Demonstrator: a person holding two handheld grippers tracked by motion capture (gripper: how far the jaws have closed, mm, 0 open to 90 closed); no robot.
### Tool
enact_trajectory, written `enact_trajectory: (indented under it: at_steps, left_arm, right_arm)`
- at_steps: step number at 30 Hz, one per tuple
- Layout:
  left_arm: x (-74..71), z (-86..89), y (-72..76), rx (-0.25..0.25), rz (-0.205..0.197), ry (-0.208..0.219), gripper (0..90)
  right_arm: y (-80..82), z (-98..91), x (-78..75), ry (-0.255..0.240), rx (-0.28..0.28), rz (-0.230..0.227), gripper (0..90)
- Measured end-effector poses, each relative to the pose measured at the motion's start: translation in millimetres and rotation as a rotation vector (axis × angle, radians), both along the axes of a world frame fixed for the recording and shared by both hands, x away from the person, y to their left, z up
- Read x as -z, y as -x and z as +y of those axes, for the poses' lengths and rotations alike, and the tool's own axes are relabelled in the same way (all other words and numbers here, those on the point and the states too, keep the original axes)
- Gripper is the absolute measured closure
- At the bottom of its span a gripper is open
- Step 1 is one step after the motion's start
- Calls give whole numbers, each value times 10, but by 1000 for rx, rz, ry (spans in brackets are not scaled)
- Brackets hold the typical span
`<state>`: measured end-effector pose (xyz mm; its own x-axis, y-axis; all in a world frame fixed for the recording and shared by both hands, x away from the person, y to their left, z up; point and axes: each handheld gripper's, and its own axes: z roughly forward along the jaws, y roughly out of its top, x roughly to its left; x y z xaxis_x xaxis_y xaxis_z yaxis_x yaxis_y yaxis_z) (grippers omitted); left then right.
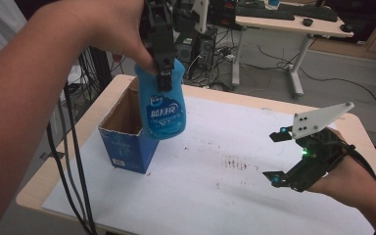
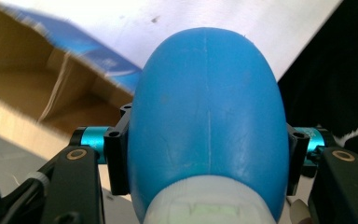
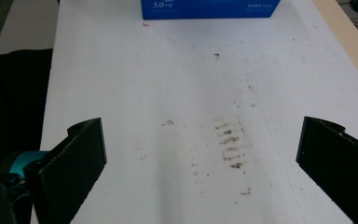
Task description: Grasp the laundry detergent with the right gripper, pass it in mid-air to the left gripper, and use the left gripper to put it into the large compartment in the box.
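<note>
A blue plastic bottle point(image 1: 160, 105) with a white label hangs in the air, its base just over the right rim of an open blue cardboard box point(image 1: 127, 142). My left gripper point(image 1: 162, 73) comes down from above and is shut on the bottle's upper part. In the left gripper view the pads press both sides of the bottle point(image 2: 207, 107), with its white cap point(image 2: 205, 200) nearest the camera and the box's brown inside point(image 2: 32, 93) below. My right gripper point(image 1: 272, 156) hovers at the right of the table, open, with nothing between its fingers point(image 3: 204, 140).
A white sheet point(image 1: 235, 196) covers the wooden table and bears brown stains point(image 1: 235, 163) near its middle. Black cables point(image 1: 73, 161) hang past the table's left edge. A desk point(image 1: 293, 22) with a keyboard stands farther back.
</note>
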<state>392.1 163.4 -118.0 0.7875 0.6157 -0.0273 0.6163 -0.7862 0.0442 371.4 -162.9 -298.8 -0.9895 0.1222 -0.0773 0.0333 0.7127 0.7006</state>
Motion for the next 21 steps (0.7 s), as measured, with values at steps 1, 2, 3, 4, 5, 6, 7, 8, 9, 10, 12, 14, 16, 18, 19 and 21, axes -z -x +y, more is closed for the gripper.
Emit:
enact_trajectory:
  at_steps: [1, 2, 3, 4, 5, 6, 7, 8, 9, 10, 12, 14, 16, 18, 19, 21]
  left_arm:
    - [-27, 39, -7, -34, -10, -6, 382]
    - [-48, 79, -15, -72, -21, -7, 382]
    - [-65, 122, -29, -121, -30, -9, 382]
    - [-82, 168, -47, -154, -35, -17, 382]
    - [-91, 211, -58, -199, -41, -16, 382]
    - [-101, 257, -75, -231, -39, -23, 382]
    - [-114, 327, -102, -279, -34, -30, 382]
    - [-116, 359, -113, -310, -34, -27, 382]
    - [-123, 435, -137, -387, -30, -19, 382]
    - [-123, 435, -137, -387, -30, -19, 382]
    - [-133, 510, -162, -478, -38, -9, 382]
    - [-135, 559, -177, -534, -47, -14, 382]
    - [-130, 608, -202, -573, -69, -28, 382]
    - [-109, 660, -224, -614, -81, -38, 382]
    - [-60, 710, -251, -636, -75, -56, 382]
    - [12, 752, -282, -648, -65, -62, 382]
  right_arm:
    - [-6, -9, -6, 2, 0, 0, 8]
    - [-13, -19, -11, 4, 3, 1, 8]
    - [-21, -27, -14, 8, 6, 0, 8]
    - [-27, -34, -16, 12, 7, 0, 8]
    - [-30, -39, -19, 17, 10, 3, 8]
    - [-37, -43, -19, 19, 10, -1, 8]
    - [-40, -47, -19, 22, 11, -1, 8]
    - [-46, -53, -18, 24, 12, 2, 8]
    - [-55, -58, -17, 26, 13, 1, 8]
    - [-55, -58, -17, 26, 13, 1, 8]
    - [-63, -64, -15, 24, 20, 3, 8]
    - [-69, -69, -14, 24, 25, 2, 9]
    - [-75, -72, -11, 25, 25, 3, 8]
    - [-77, -74, -10, 26, 28, 3, 9]
    - [-80, -77, -9, 25, 30, 0, 9]
    - [-81, -82, -8, 23, 31, 0, 9]
